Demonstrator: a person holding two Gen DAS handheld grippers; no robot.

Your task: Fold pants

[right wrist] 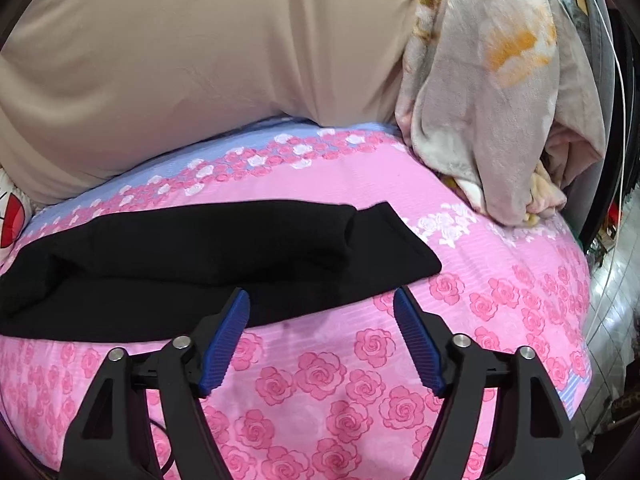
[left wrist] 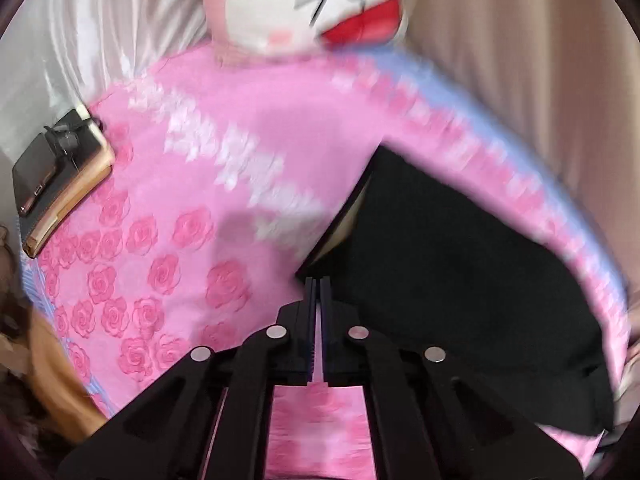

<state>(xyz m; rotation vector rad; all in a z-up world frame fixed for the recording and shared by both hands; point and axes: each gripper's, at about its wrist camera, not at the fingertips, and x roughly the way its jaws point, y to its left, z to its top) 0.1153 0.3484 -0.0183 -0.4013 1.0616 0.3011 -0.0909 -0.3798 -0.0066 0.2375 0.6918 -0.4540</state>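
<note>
Black pants (left wrist: 448,280) lie on a pink rose-print bed cover (left wrist: 192,216). In the left wrist view they fill the lower right, blurred by motion. My left gripper (left wrist: 319,284) is shut, its tips at the near left corner of the pants; I cannot tell whether cloth is pinched between them. In the right wrist view the pants (right wrist: 208,256) lie folded lengthwise across the middle left. My right gripper (right wrist: 322,300) is open and empty, its blue fingertips (right wrist: 240,308) over the near edge of the pants.
A white and red plush pillow (left wrist: 312,4) lies at the head of the bed. A phone on a notebook (left wrist: 56,184) sits at the left edge. A beige curtain (right wrist: 180,60) hangs behind the bed. A crumpled blanket (right wrist: 492,100) lies at the far right.
</note>
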